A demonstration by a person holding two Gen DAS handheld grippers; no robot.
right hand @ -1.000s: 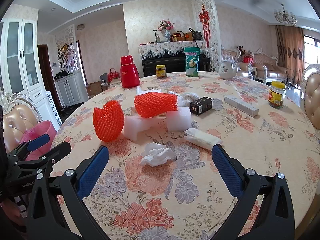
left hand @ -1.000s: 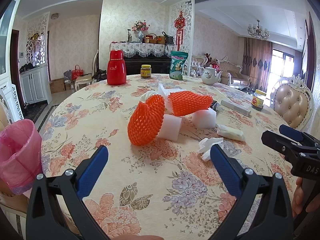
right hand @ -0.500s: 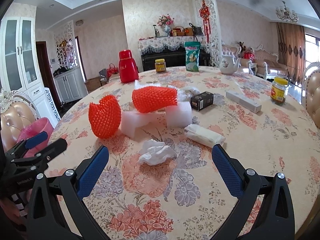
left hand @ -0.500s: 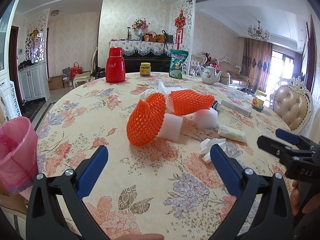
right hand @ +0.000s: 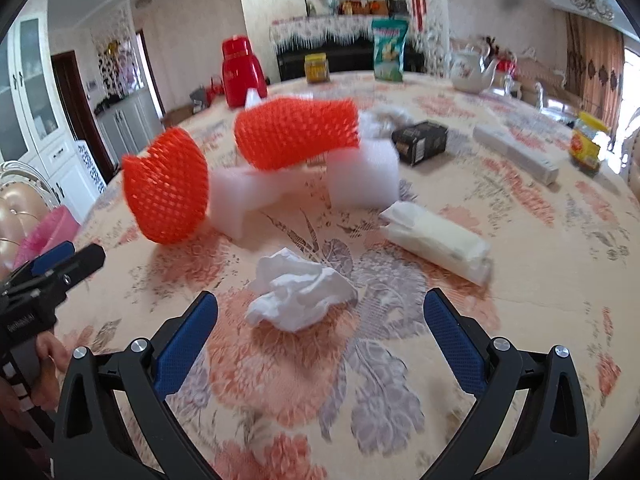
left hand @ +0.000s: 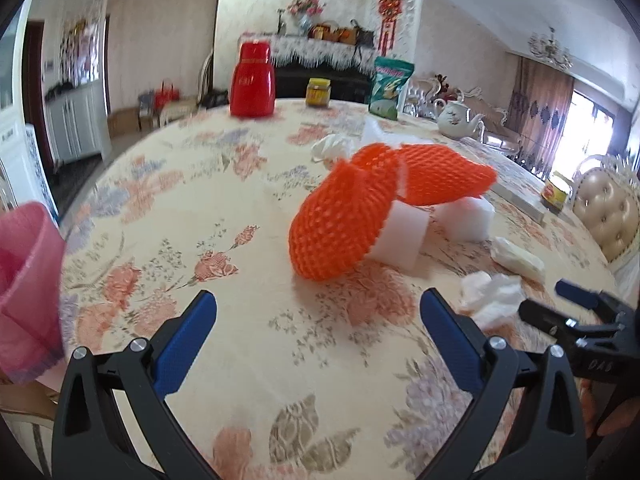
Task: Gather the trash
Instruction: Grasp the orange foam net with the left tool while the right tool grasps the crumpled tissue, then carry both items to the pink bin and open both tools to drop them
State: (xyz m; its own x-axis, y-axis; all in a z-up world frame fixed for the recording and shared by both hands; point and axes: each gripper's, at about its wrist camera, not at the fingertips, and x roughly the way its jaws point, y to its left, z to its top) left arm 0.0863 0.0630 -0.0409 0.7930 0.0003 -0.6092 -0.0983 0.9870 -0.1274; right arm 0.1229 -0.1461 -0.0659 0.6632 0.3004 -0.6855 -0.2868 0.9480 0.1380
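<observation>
Two orange foam fruit nets lie on the floral table: the near net and a longer net resting on white foam blocks. A crumpled white tissue lies just ahead of my open right gripper, between its fingers' line. A wrapped tissue pack lies to the right. My left gripper stands open, short of the near orange net, nothing in it. A pink-lined bin stands off the table's left edge.
A black box, a long white box, a yellow-lidded jar, a red thermos, a small jar, a green bag and a teapot stand farther back. A padded chair is at the right.
Both grippers have moved forward and lower toward the table; the orange nets and the crumpled tissue now loom larger. Both stay open.
</observation>
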